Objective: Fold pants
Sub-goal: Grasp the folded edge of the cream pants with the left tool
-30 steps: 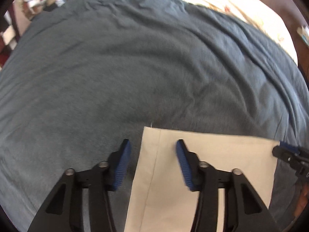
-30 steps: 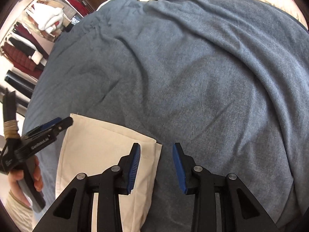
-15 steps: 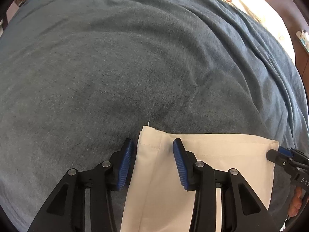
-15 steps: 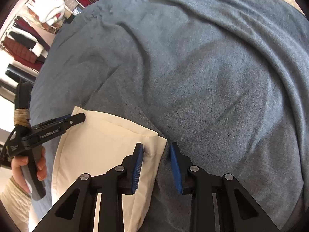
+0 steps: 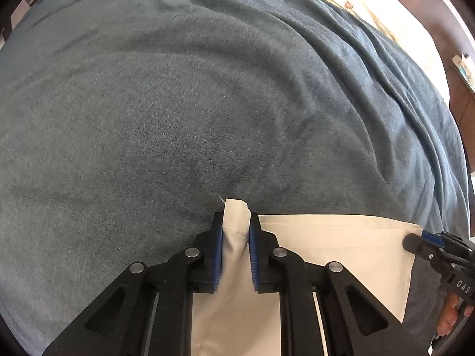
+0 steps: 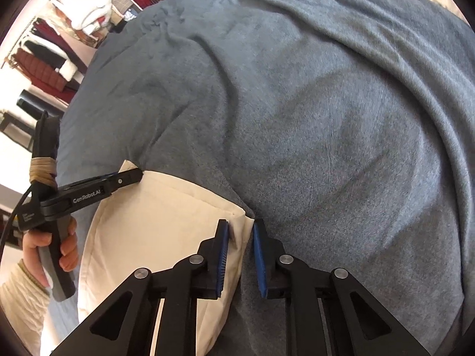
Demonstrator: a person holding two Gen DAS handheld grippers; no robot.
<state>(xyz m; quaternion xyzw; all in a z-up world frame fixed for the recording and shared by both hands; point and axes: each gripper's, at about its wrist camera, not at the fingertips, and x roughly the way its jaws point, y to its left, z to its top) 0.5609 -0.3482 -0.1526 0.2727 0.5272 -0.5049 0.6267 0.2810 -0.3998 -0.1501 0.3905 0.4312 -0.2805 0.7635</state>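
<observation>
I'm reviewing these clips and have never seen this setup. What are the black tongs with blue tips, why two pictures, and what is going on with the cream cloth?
No robot here: a person holds a hand-operated gripper in each hand, each with a fisheye camera looking along its two blue-padded fingers. One picture comes from the left gripper, the other from the right gripper. Each view also catches the other gripper at its edge.

On a bed covered by a grey-blue blanket lie cream pants. The left gripper has closed on one corner of them, bunching the fabric between its pads. The right gripper sits at the opposite corner with its fingers close around the edge; whether it has fully clamped is hard to tell. Clothes lie heaped beyond the bed.
</observation>
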